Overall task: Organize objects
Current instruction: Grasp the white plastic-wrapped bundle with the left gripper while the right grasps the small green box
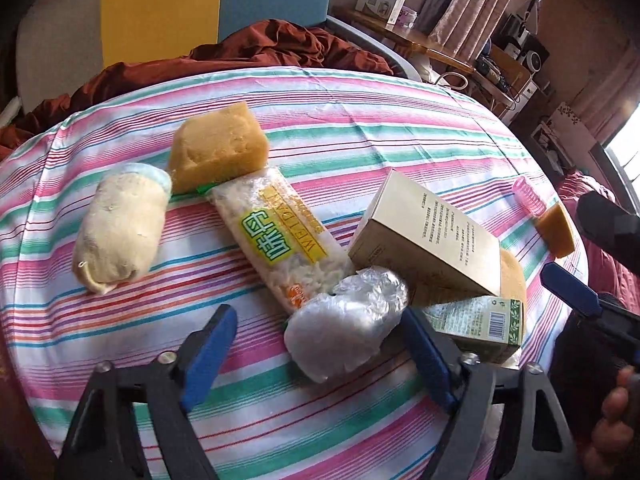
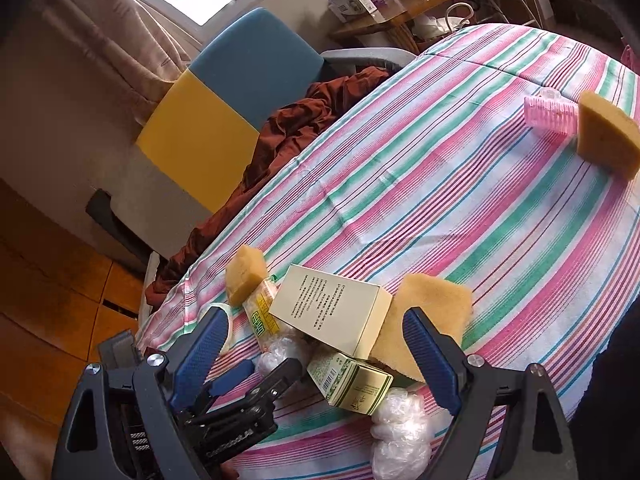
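My left claw [image 1: 320, 354] hangs over the striped bed [image 1: 400, 136], released, its jaws apart with the crumpled plastic bag [image 1: 346, 326] between them; the right finger [image 1: 426, 354] lies against the bag, the left stands clear. My right claw [image 2: 316, 354] is released too, nothing in it, above the cream box [image 2: 332, 308] and the green carton [image 2: 352, 386]. The noodle packet [image 1: 276, 232] lies left of the cream box, the cloth roll [image 1: 120, 228] further left, a sponge [image 1: 218, 146] beyond. At the far right sit a pink roller [image 2: 550, 114] and another sponge [image 2: 606, 138], touching.
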